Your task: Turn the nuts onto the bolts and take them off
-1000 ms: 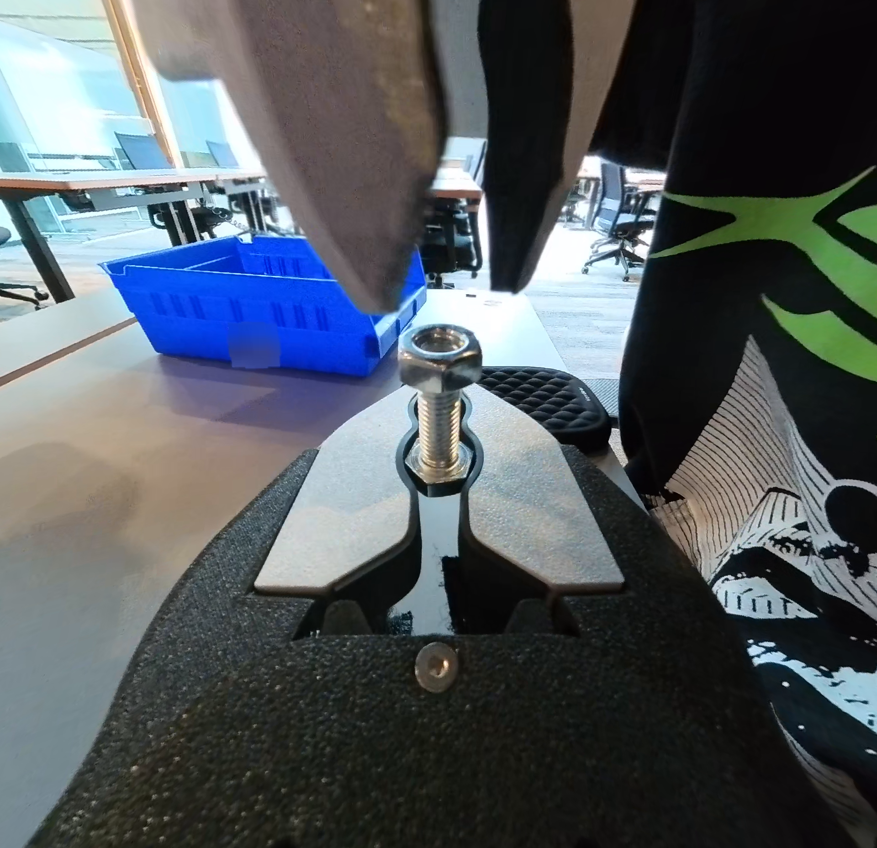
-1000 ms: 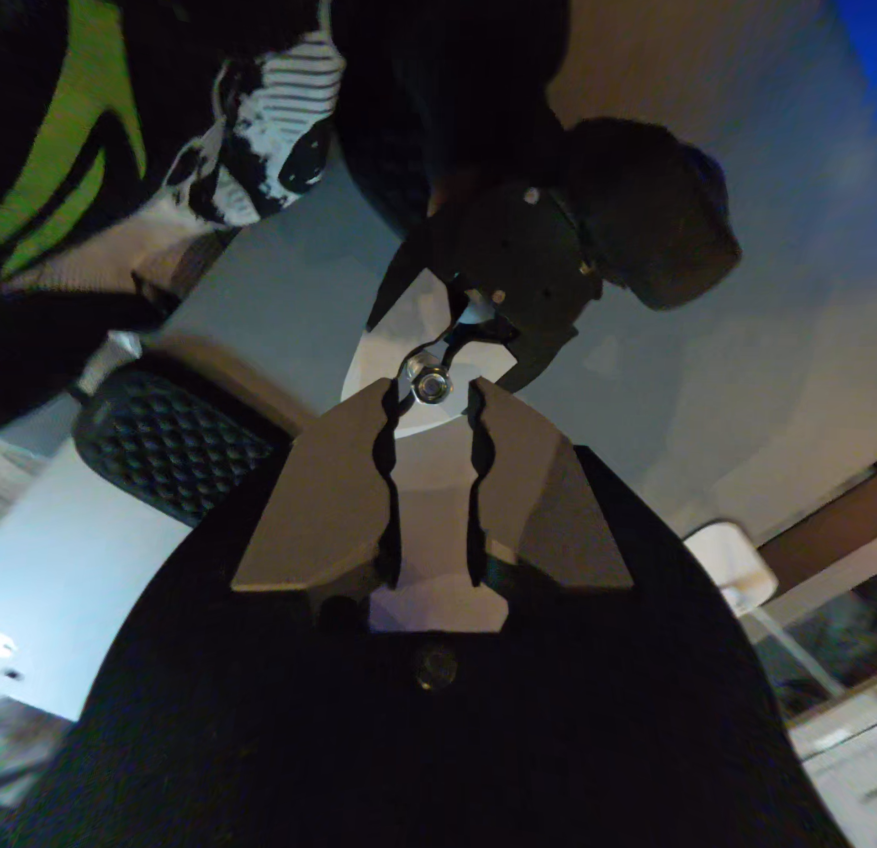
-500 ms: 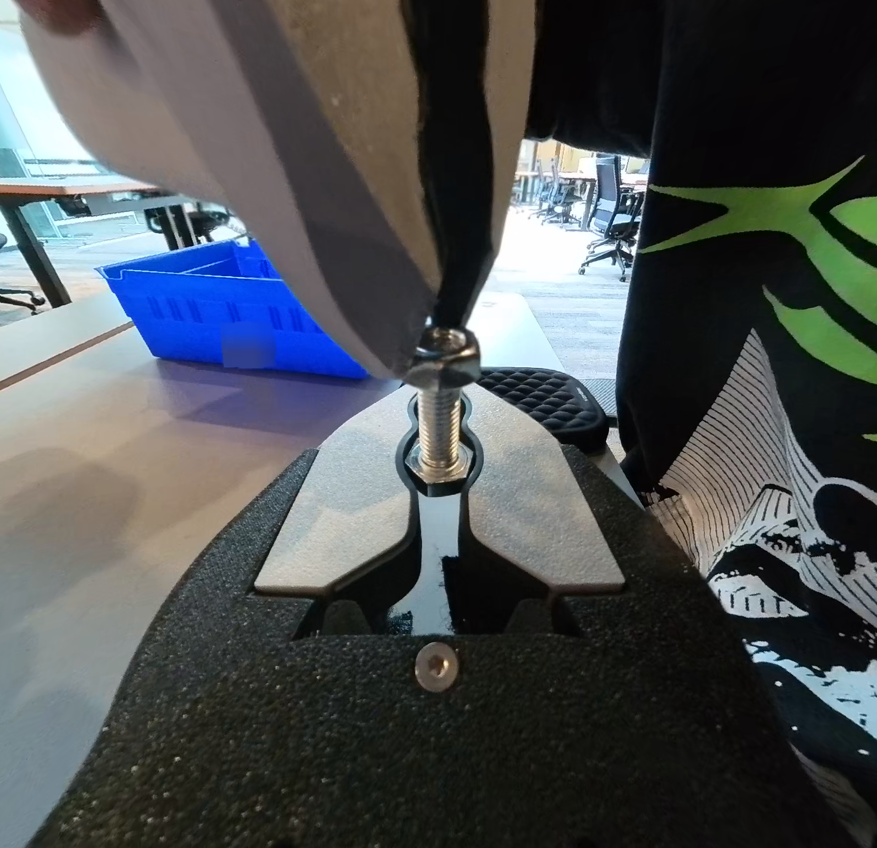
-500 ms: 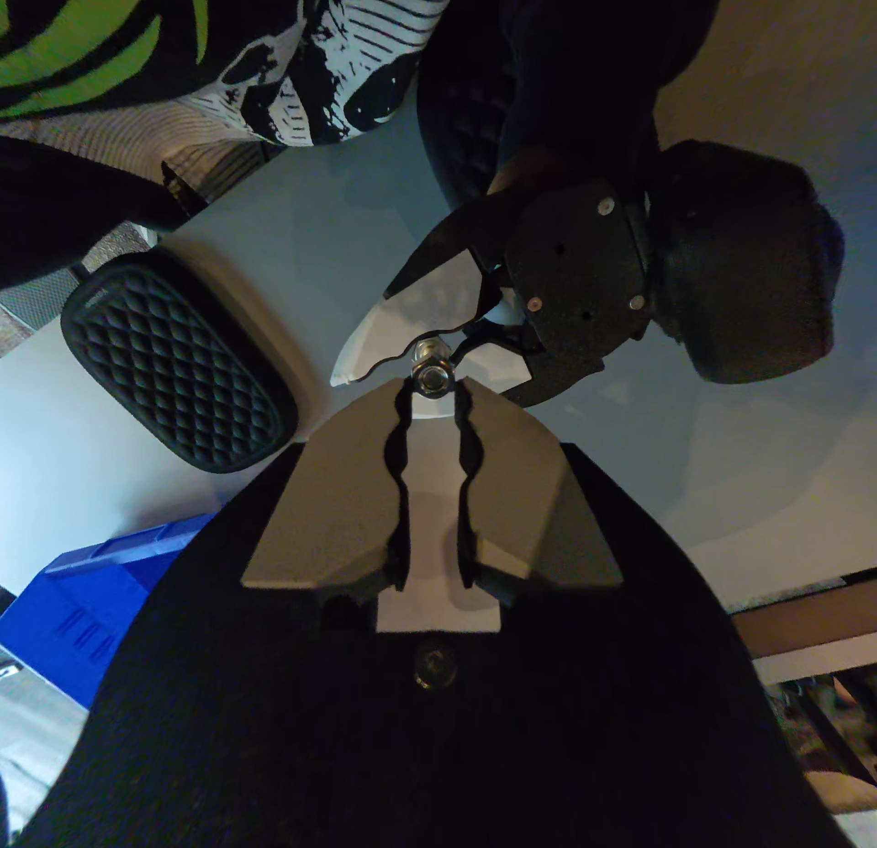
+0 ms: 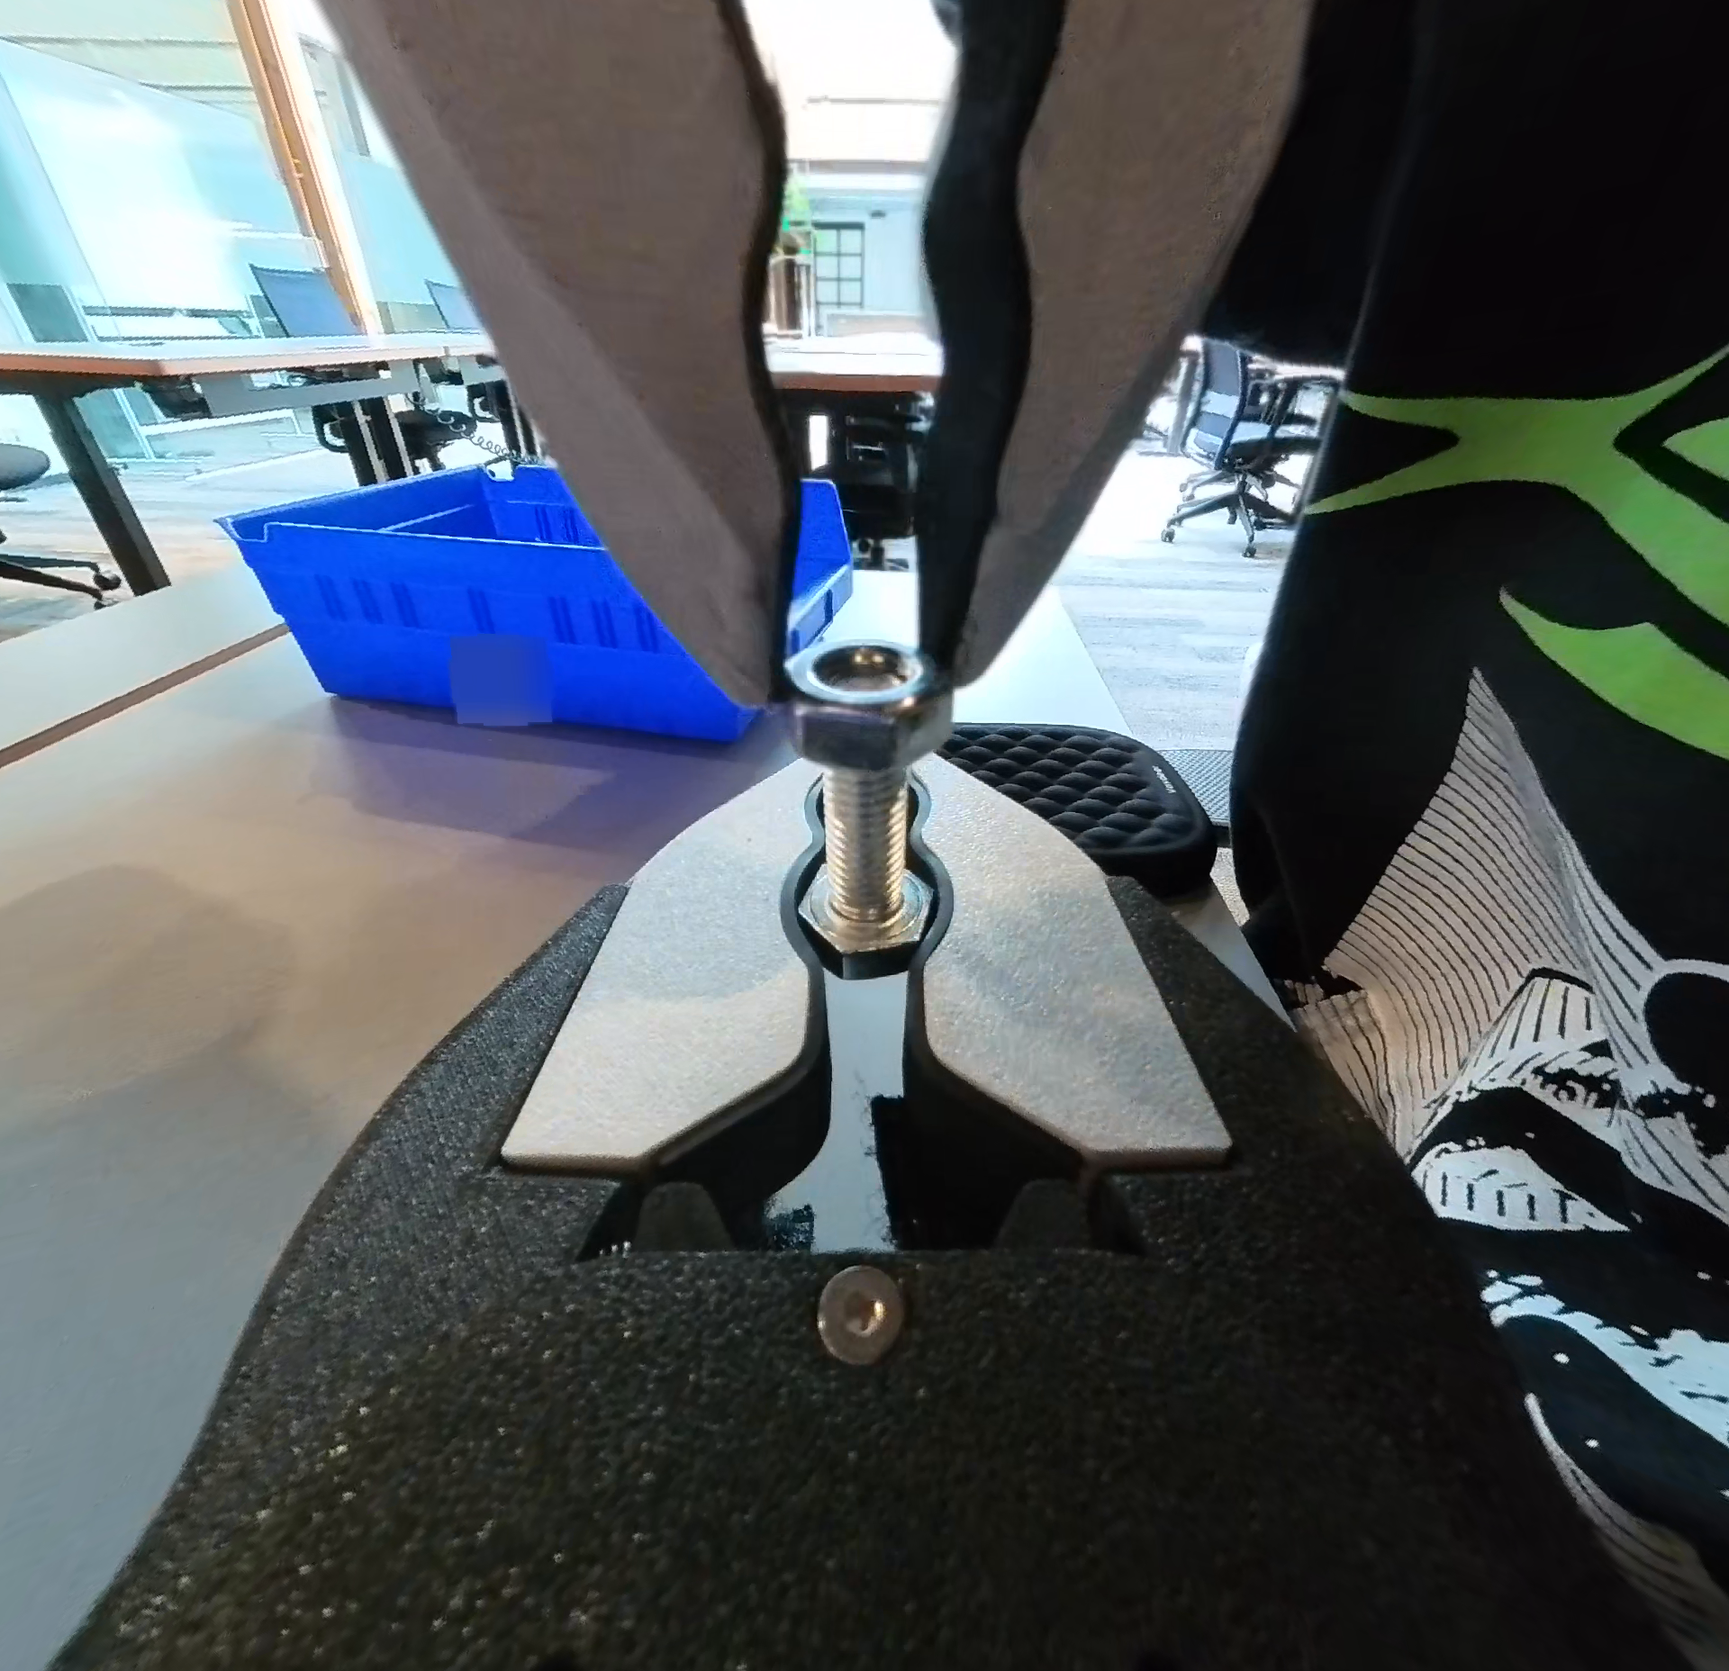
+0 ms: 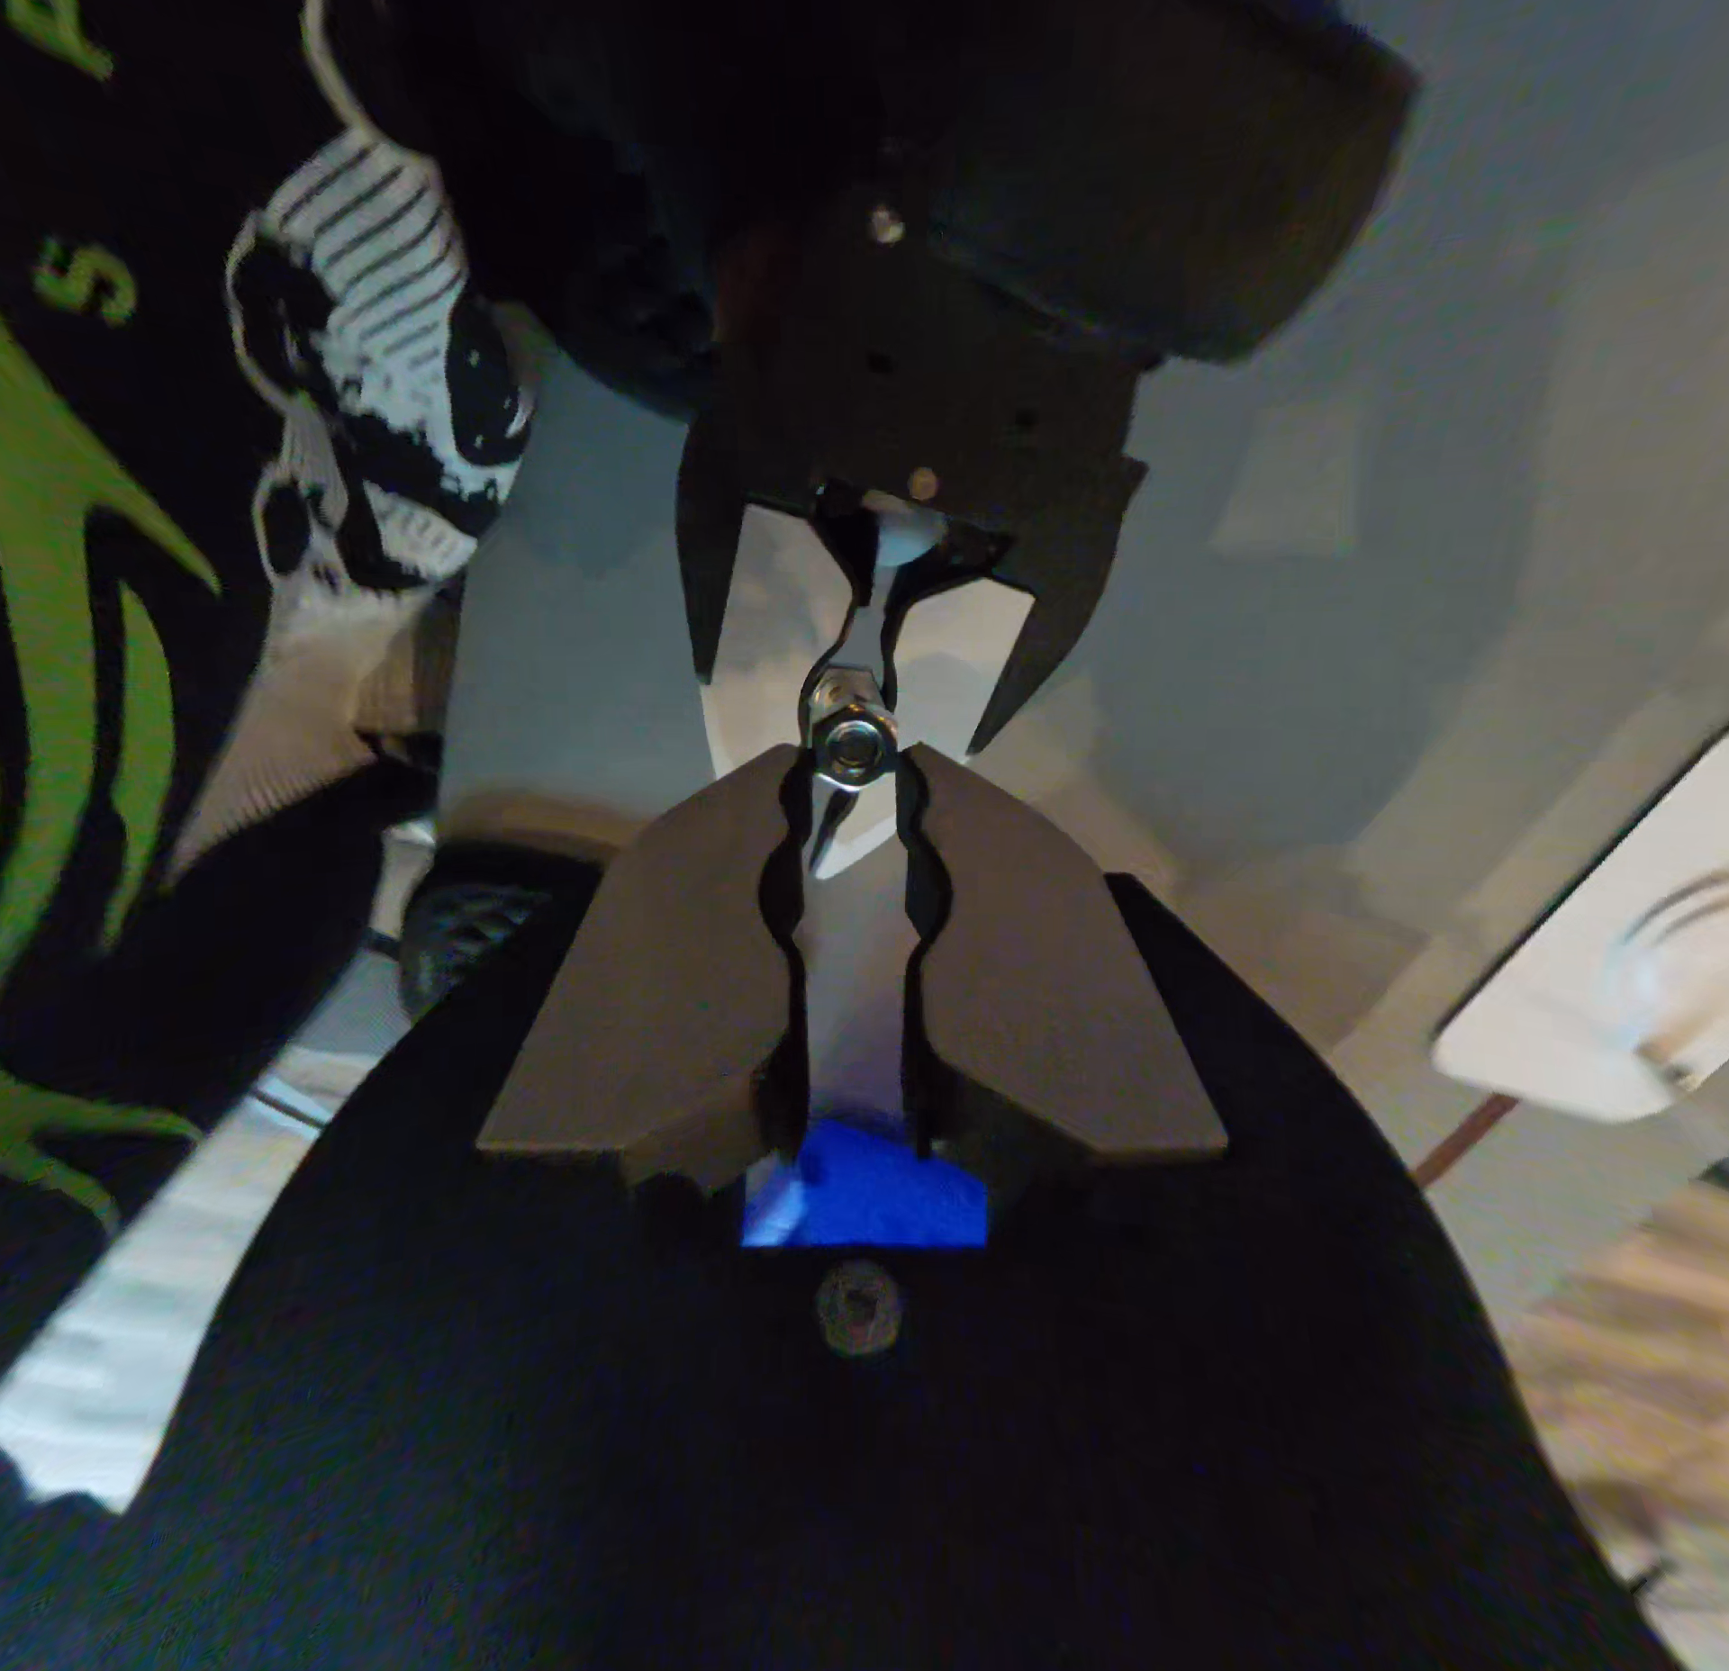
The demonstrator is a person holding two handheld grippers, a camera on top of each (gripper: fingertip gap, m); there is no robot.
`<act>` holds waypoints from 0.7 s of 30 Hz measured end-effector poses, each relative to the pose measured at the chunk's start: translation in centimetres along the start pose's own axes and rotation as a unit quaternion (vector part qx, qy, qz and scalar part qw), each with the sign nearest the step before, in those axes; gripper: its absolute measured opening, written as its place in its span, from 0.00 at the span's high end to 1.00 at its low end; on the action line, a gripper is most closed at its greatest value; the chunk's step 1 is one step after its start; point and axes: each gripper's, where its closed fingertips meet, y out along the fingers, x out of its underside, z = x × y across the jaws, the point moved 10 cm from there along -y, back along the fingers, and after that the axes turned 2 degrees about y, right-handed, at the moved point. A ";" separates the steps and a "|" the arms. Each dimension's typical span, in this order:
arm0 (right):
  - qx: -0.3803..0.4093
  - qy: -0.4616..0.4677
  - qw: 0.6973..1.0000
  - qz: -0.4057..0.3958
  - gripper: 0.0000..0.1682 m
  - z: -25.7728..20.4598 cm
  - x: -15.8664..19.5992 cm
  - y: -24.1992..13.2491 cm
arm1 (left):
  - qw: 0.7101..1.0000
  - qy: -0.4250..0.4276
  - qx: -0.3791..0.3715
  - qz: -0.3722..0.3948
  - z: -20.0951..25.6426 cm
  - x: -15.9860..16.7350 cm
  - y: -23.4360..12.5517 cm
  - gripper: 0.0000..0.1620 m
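Here the left gripper (image 5: 865, 864) clamps the bolt (image 5: 865, 854) upright by its head, and the right gripper (image 5: 856, 667) comes down from above with its tips pinching the nut (image 5: 863, 708) at the bolt's top. The dim, blurred right wrist view shows only that nut (image 6: 849, 745) between its tips. Only the left wrist view shows the blue bin (image 5: 524, 602) on the table (image 5: 234, 925), its contents hidden.
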 end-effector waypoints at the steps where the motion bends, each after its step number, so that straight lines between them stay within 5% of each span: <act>1: 0.004 0.039 0.999 0.003 0.90 -0.1 0.1 0.0 | 1.000 -0.001 -0.001 0.000 0.0 0.0 0.0 0.93; 5: 0.016 0.127 0.992 0.018 0.90 -0.6 0.4 0.1 | 1.000 0.003 0.000 -0.006 0.1 0.1 0.1 0.93; 11: 0.014 0.105 0.994 0.035 0.82 -0.5 0.3 -0.2 | 1.000 0.001 0.004 0.001 0.0 0.0 0.0 0.93; 16: -0.003 -0.084 0.993 0.084 0.83 0.0 -0.2 -1.7 | 1.000 0.001 0.006 0.004 0.0 -0.1 0.0 0.93; 21: -0.047 -0.288 0.954 0.068 0.83 0.3 0.2 -1.1 | 1.000 0.001 0.009 0.005 0.0 -0.1 0.0 0.93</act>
